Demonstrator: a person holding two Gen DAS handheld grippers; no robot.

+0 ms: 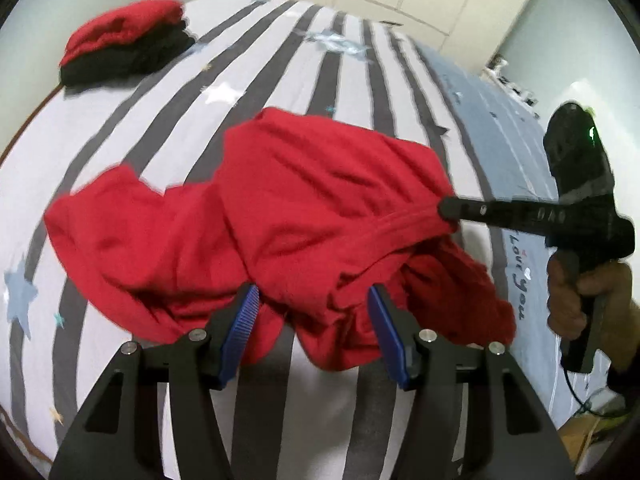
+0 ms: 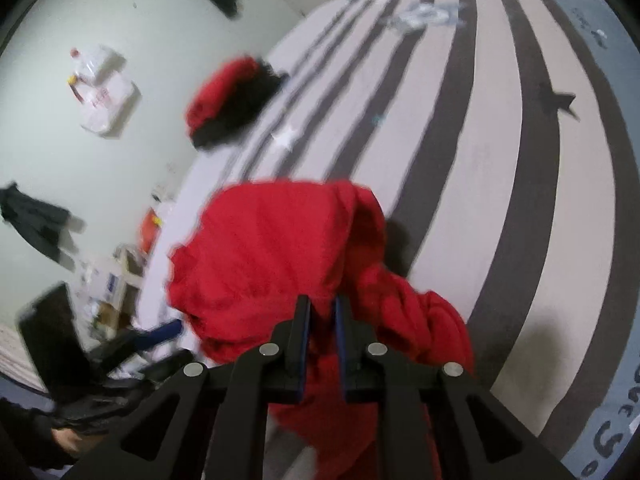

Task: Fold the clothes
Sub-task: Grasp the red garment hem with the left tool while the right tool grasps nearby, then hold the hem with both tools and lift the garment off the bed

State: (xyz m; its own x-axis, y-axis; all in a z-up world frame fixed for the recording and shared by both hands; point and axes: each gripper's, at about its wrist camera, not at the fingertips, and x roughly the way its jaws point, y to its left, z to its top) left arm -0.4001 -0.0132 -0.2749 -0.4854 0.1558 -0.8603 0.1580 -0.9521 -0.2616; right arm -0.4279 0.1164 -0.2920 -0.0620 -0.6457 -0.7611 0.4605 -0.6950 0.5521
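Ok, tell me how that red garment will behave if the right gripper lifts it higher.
The red garment is probably floppy: it sags in folds around the right gripper. It likely drapes and trails rather than holding shape. It seems light, as one pinch carries it.

A bed (image 1: 352, 92) covered in a sheet with wide grey and white stripes and scattered stars. A rumpled red garment (image 1: 280, 216) lies on it. Well apart, near one edge, sits a folded stack of red and black clothes (image 1: 124, 40).

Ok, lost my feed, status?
Right gripper shut on red garment, lifted. Left gripper open beneath it. Folded pile far off, nothing blocking.
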